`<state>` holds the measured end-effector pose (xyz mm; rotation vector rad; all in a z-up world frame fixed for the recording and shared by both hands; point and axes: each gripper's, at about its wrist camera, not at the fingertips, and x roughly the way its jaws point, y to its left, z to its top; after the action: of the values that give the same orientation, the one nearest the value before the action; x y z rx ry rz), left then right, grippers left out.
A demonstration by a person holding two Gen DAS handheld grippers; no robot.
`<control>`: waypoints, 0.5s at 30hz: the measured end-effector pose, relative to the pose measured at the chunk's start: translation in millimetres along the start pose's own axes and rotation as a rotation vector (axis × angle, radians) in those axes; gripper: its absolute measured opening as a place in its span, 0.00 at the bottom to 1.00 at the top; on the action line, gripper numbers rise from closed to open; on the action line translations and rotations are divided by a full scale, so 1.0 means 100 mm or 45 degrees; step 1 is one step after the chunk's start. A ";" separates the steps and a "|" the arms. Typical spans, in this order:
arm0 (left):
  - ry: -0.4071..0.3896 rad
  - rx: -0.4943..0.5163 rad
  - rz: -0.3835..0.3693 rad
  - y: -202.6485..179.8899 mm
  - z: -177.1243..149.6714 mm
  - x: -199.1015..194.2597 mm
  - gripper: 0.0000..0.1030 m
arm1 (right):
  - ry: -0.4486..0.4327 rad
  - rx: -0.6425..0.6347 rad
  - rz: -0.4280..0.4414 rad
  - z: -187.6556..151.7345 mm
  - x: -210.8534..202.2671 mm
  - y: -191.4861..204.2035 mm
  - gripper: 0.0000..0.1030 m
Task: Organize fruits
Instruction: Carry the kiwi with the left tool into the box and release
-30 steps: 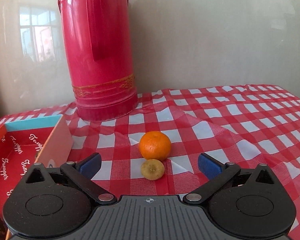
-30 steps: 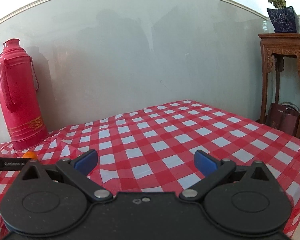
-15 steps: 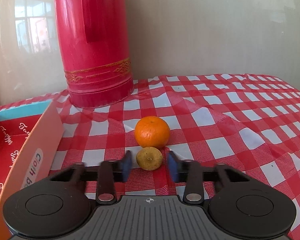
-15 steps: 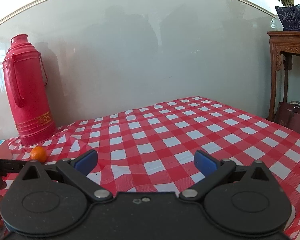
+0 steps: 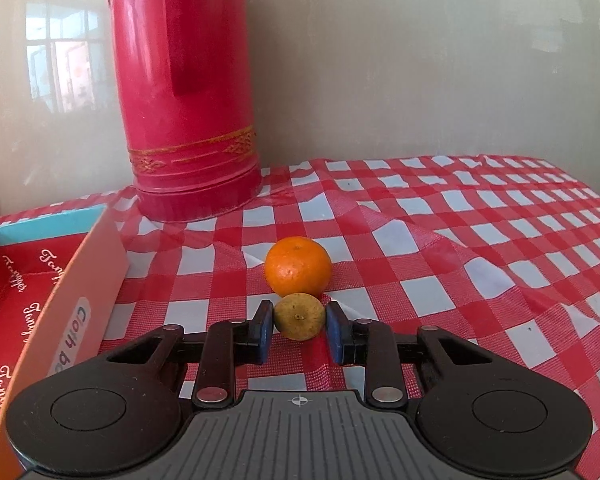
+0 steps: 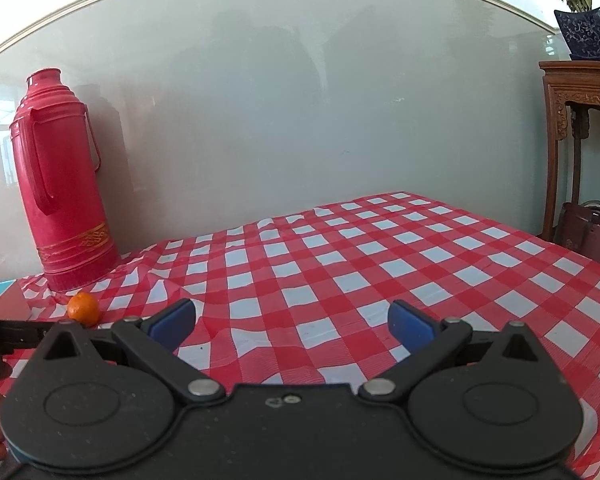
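The left gripper (image 5: 299, 330) pinches a small, dull yellow-brown fruit (image 5: 299, 316); a glossy round orange (image 5: 298, 266) touches it behind, the right gripper (image 6: 292, 322) spread.

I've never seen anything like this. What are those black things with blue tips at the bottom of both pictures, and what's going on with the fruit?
Each is a hand-held gripper: a two-fingered clamp a person carries, with a camera looking along its fingers. So each picture is one clamp's own view.

The left hand-held gripper has closed its blue pads on the small yellowish fruit, which sits against an orange on the checked tablecloth. Nearby stand a red flask and an open red box. The right hand-held gripper is open, holding nothing.
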<state>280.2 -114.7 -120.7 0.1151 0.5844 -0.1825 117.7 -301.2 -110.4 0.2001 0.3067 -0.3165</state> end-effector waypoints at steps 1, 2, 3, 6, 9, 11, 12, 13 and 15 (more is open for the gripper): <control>-0.006 0.003 0.004 0.00 0.01 -0.02 0.27 | 0.001 -0.001 0.002 0.00 0.00 0.00 0.94; -0.015 0.007 0.010 0.01 0.01 -0.05 0.27 | 0.002 -0.003 0.005 0.00 0.00 0.01 0.94; -0.023 0.013 0.016 0.01 0.02 -0.08 0.27 | 0.002 -0.005 0.009 0.00 0.00 0.01 0.94; -0.044 0.021 0.029 0.04 0.02 -0.18 0.27 | 0.001 -0.012 0.019 0.00 0.00 0.03 0.94; -0.061 0.018 0.047 0.11 0.02 -0.28 0.27 | 0.002 -0.022 0.031 -0.01 -0.01 0.08 0.94; -0.066 0.014 0.053 0.16 0.02 -0.34 0.27 | -0.001 -0.035 0.036 -0.01 -0.02 0.11 0.94; -0.070 0.010 0.059 0.19 0.01 -0.37 0.27 | -0.001 -0.038 0.038 -0.02 -0.02 0.12 0.94; -0.077 0.007 0.069 0.22 0.01 -0.40 0.27 | -0.001 -0.042 0.043 -0.02 -0.02 0.13 0.94; -0.092 -0.011 0.087 0.30 0.00 -0.48 0.27 | -0.002 -0.051 0.049 -0.03 -0.02 0.16 0.94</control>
<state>247.1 -78.8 -92.0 0.1198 0.5080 -0.1171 120.4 -284.9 -110.0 0.1661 0.3069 -0.2723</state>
